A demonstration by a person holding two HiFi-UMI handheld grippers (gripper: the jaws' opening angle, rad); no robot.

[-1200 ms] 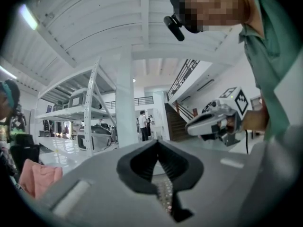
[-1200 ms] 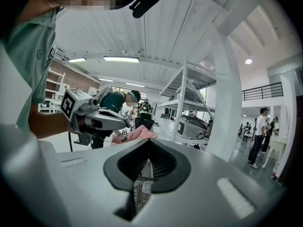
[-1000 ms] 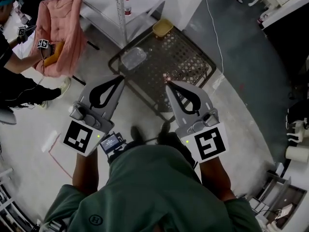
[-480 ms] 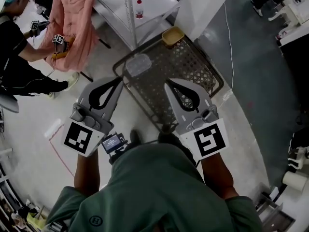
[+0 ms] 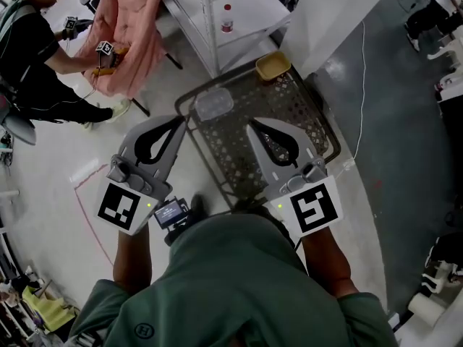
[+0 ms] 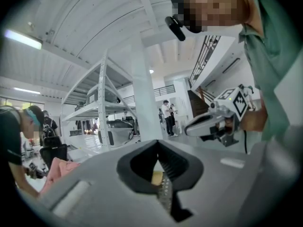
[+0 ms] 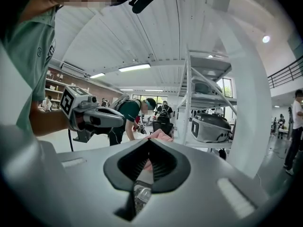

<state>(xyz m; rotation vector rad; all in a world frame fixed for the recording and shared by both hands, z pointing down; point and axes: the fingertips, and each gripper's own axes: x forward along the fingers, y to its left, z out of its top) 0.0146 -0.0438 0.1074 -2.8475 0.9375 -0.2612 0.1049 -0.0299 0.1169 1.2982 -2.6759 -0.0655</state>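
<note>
I see both tongs pressed together, empty. My left gripper (image 5: pixel 177 119) hangs by the left edge of the dark perforated metal table (image 5: pixel 307 125), and my right gripper (image 5: pixel 253 126) hangs over its mesh. A clear plastic container (image 5: pixel 214 104) lies near the left gripper, and a yellow bowl (image 5: pixel 273 65) sits at the far edge.

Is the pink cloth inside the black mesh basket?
No, the pink cloth hangs well apart from the black mesh basket, beside another person.

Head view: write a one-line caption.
Left hand-held gripper and right hand-held gripper, both shut, near a dark mesh basket.
</note>
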